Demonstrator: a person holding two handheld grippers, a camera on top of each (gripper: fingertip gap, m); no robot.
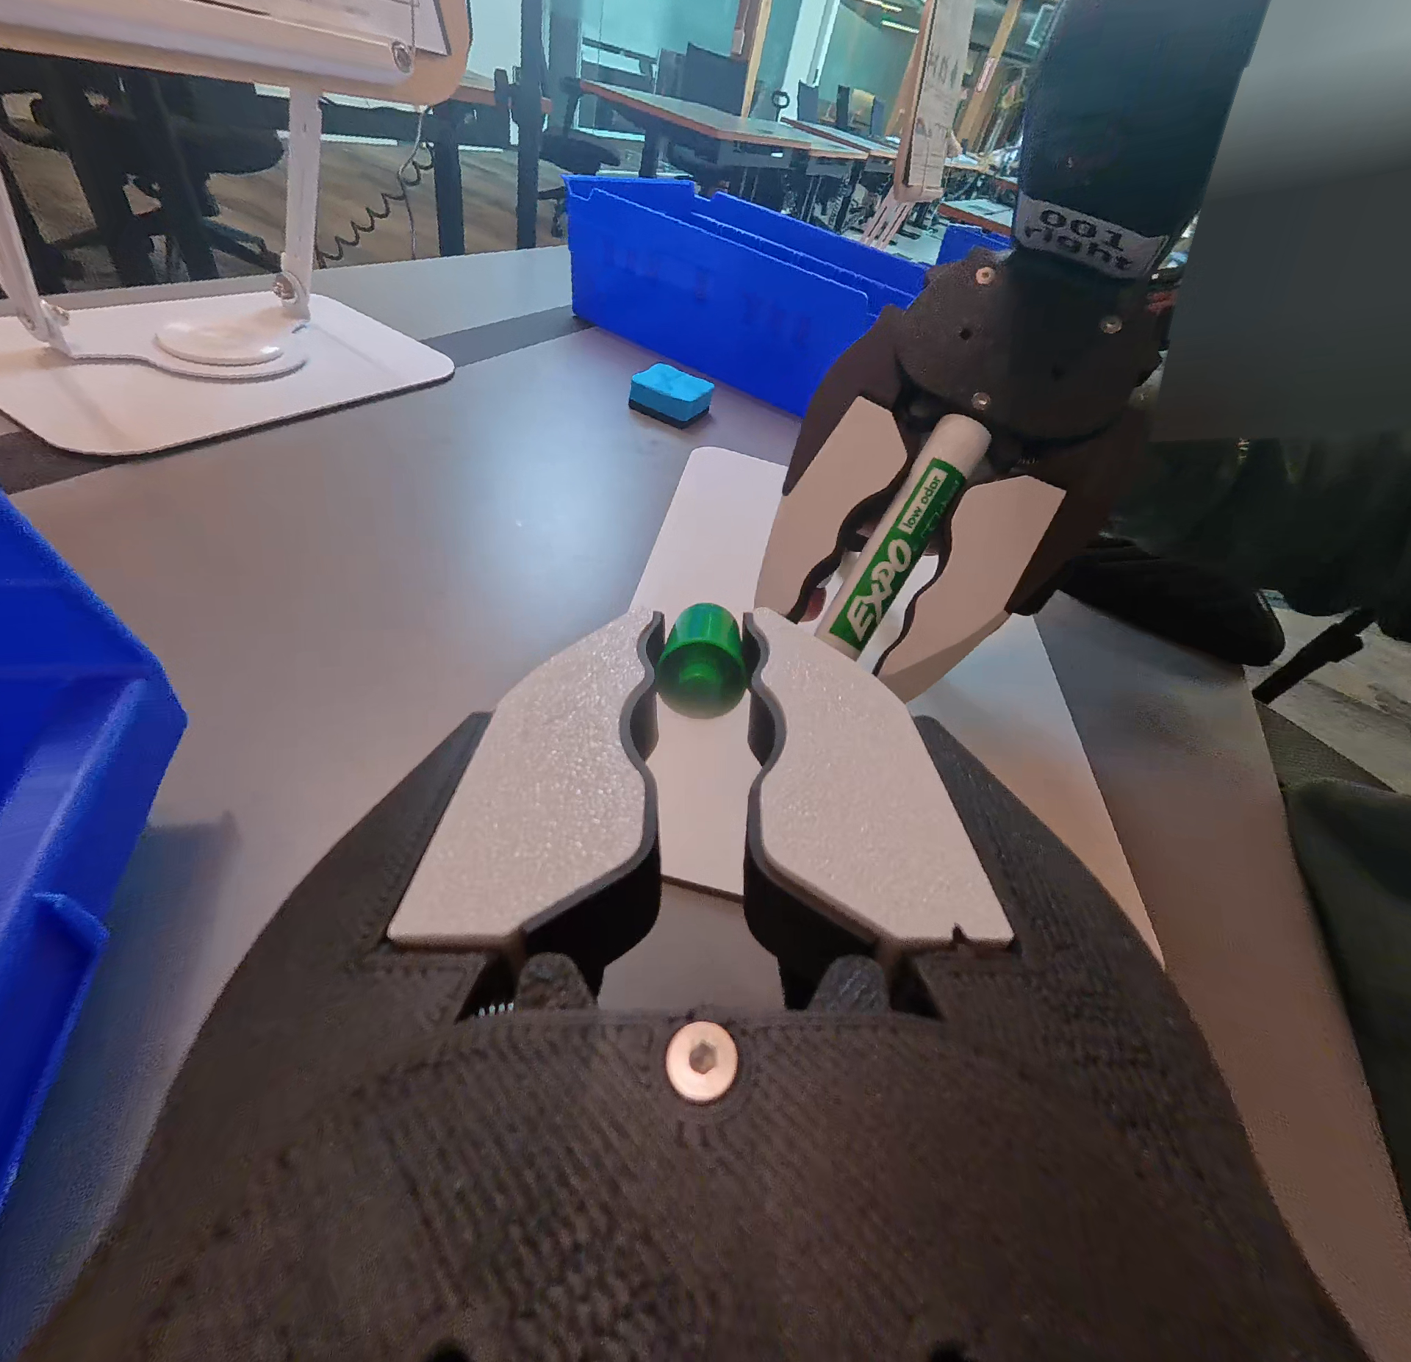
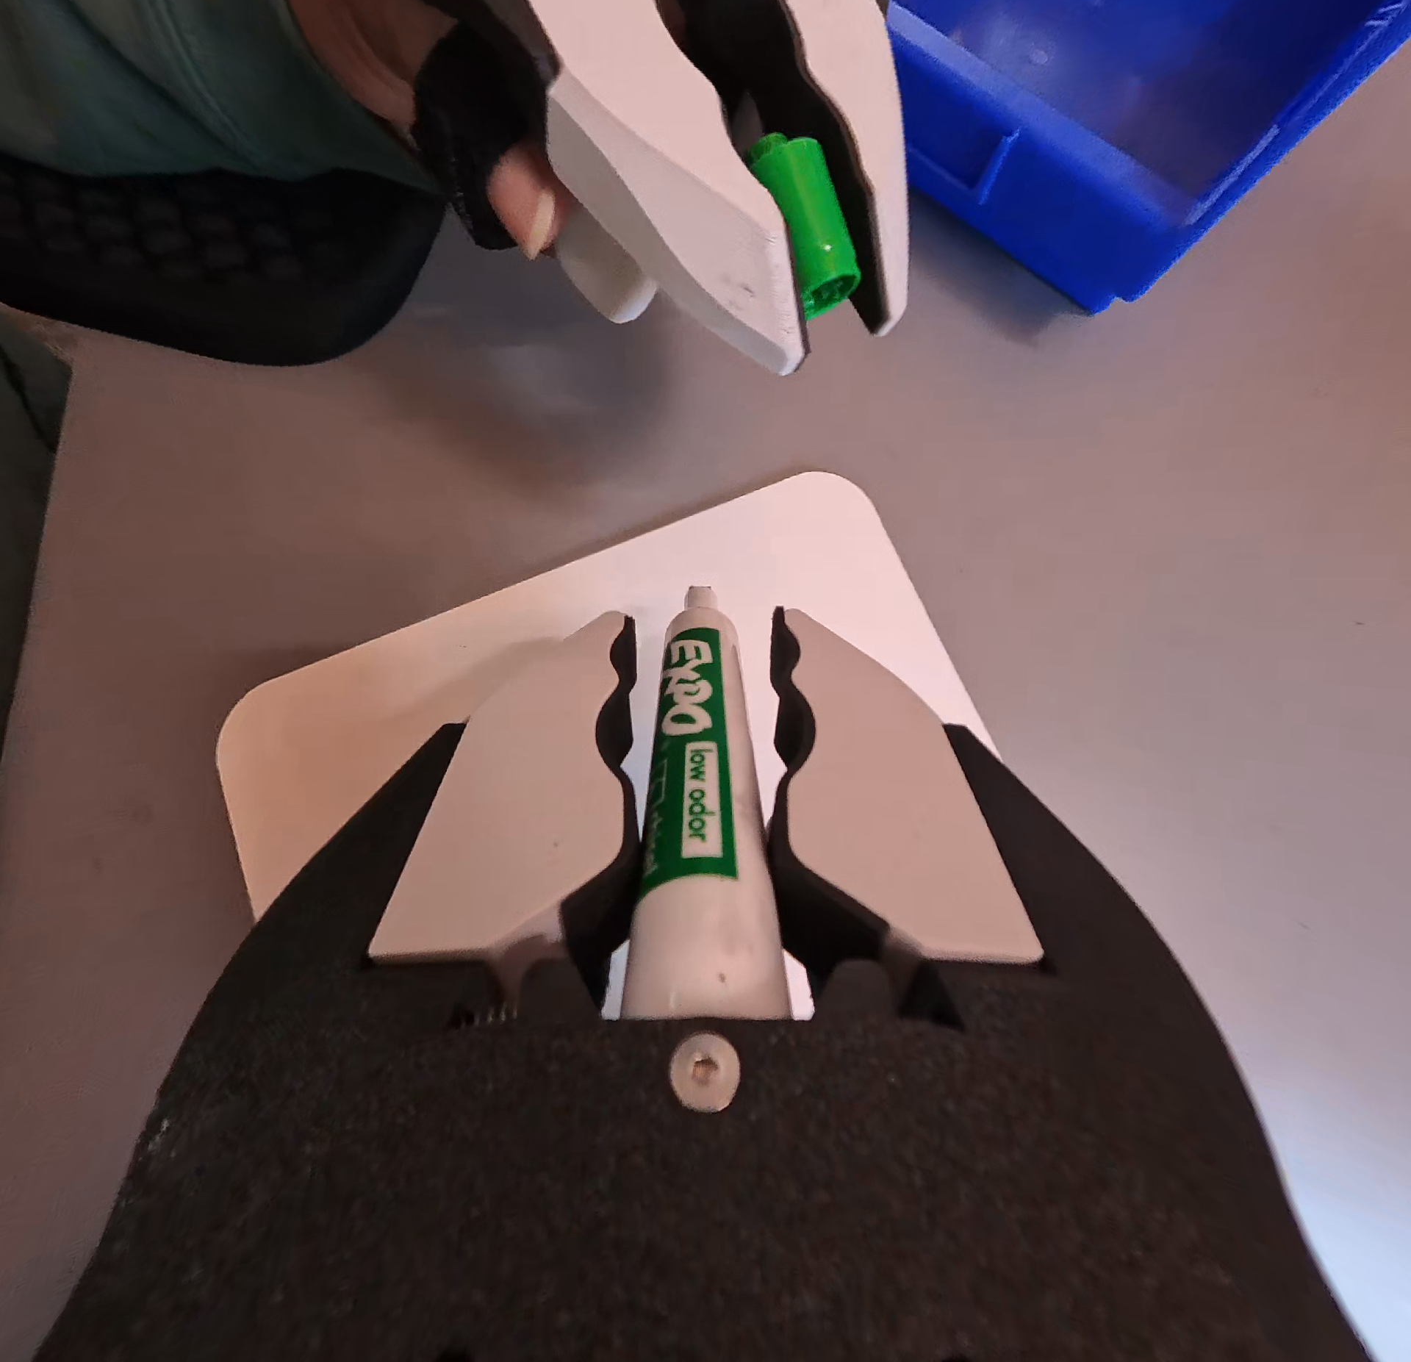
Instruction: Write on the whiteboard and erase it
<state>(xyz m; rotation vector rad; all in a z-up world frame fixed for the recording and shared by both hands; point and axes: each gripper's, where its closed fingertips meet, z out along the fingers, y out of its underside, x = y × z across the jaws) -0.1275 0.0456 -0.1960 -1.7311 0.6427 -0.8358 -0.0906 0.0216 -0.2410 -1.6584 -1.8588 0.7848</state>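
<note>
My left gripper is shut on a green marker cap and holds it just above the near end of a small white whiteboard lying flat on the grey table. My right gripper is shut on the uncapped white and green marker, tip pointing down at the whiteboard; I cannot tell whether the tip touches. The visible board surface is blank. A blue eraser lies on the table beyond the board. The right gripper with the marker stands right of the left one. In the right wrist view the left gripper holds the cap.
A blue bin stands behind the eraser and another at the left edge. A white stand with a flat base sits at the back left. A person's hand holds the left gripper. A blue bin is beside it.
</note>
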